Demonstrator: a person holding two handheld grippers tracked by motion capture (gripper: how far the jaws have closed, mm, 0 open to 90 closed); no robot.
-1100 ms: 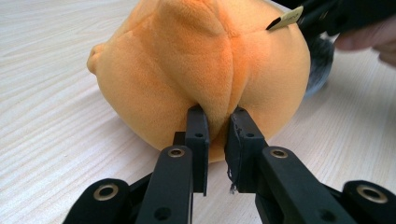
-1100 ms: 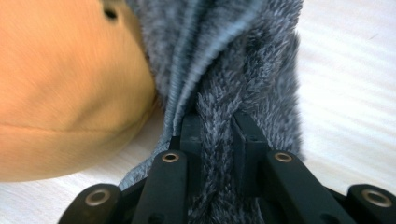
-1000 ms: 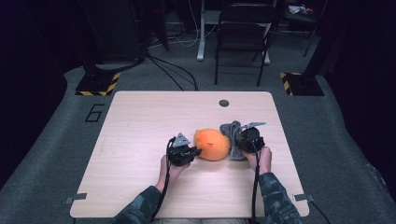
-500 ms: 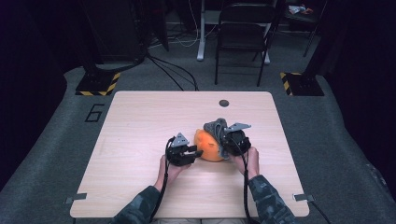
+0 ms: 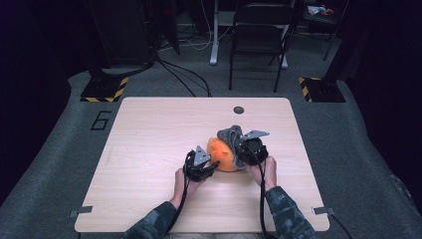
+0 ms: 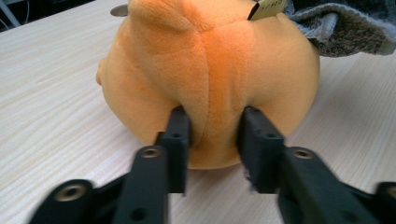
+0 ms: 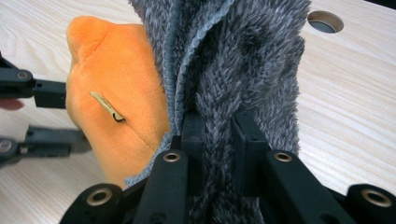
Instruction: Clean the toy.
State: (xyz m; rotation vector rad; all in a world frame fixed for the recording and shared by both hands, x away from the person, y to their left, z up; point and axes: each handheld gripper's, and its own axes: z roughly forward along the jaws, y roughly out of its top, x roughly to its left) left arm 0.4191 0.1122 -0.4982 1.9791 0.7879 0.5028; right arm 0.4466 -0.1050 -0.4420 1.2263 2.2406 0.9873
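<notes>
Near the middle of the wooden counter (image 5: pixel 149 149) sits an orange plush toy (image 6: pixel 210 79), its seam pinched by the left gripper (image 6: pixel 212 128), whose jaws have just been closing, while the right gripper (image 7: pixel 219 128) is clamped on a fold of grey fuzzy cloth (image 7: pixel 243 60) draped against the toy's far side.

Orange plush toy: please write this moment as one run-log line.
left gripper: pinching orange plush toy | right gripper: shut on grey fuzzy cloth | wooden table
</notes>
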